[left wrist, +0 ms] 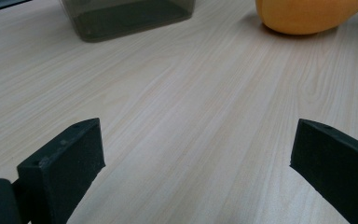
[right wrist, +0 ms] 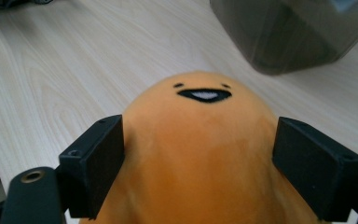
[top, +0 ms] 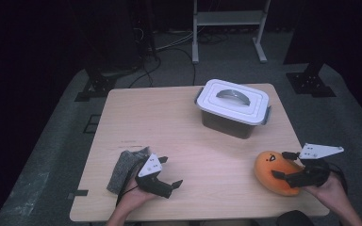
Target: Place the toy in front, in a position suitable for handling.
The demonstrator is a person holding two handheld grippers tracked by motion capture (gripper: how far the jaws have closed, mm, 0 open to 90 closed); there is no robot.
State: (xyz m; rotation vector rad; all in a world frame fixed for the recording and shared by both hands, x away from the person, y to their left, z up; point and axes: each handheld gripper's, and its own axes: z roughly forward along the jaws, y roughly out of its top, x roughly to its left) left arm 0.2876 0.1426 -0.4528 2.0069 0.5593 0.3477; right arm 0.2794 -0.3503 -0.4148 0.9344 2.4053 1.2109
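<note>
The orange plush toy [top: 277,172] lies on the counter [top: 193,141] at about 4 o'clock from its middle, close to the near right corner, with its small black-stitched face turned up and away from the person. The right gripper [top: 282,165] comes at it from the 3 o'clock side, held in a hand [top: 327,188] at the counter's edge. In the right gripper view the toy [right wrist: 205,154] sits between the two black fingers [right wrist: 93,163], which stand apart on either flank of it; the left one lies right against the fabric, the right one is close beside it, and whether either presses in cannot be told.

The left gripper [top: 170,172] rests low over the counter at about 7 o'clock, its fingers spread wide with nothing between them; the left gripper view looks across bare wood [left wrist: 191,116] between them [left wrist: 65,163]. Just beside that gripper, toward 9 o'clock, lies a folded grey cloth [top: 125,167].

At about 1 o'clock stands a dark translucent box [top: 228,123] with a white lid [top: 233,100] on it, a grey arched handle [top: 233,95] in the lid's middle and grey latches at its ends. It is well apart from the toy and from both grippers.
</note>
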